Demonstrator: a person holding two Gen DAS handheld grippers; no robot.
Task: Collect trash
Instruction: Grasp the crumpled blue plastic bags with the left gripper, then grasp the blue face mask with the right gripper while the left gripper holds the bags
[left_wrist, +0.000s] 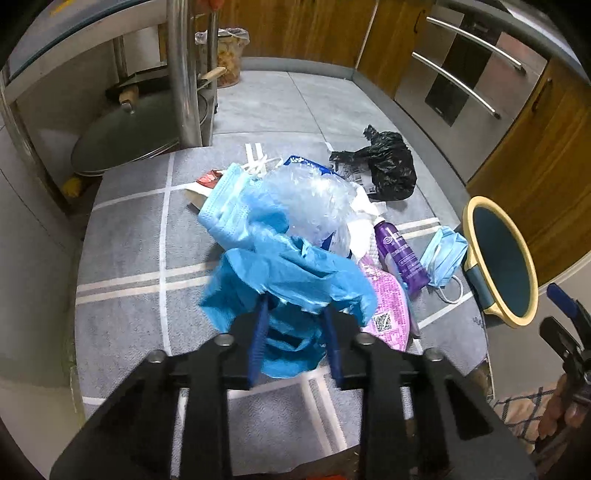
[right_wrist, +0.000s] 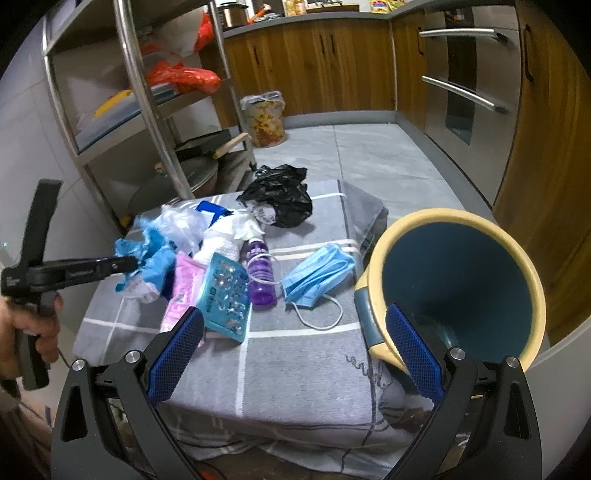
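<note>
Left wrist view: left gripper (left_wrist: 295, 325) clenched on a crumpled blue glove (left_wrist: 291, 273), lifted over the trash pile on the grey mat (left_wrist: 129, 258); thin, limp, very light, so a pinch in bunched folds should hold. Right wrist view: right gripper (right_wrist: 295, 347) spread wide, nothing held, beside the tipped bin (right_wrist: 458, 280); purple bottle (right_wrist: 261, 275) looks rigid, grab mid-body; face mask (right_wrist: 321, 273) soft.

A steel rack (right_wrist: 155, 122) stands beside wooden cabinets (right_wrist: 314, 66) on grey floor tiles (right_wrist: 369, 155).
</note>
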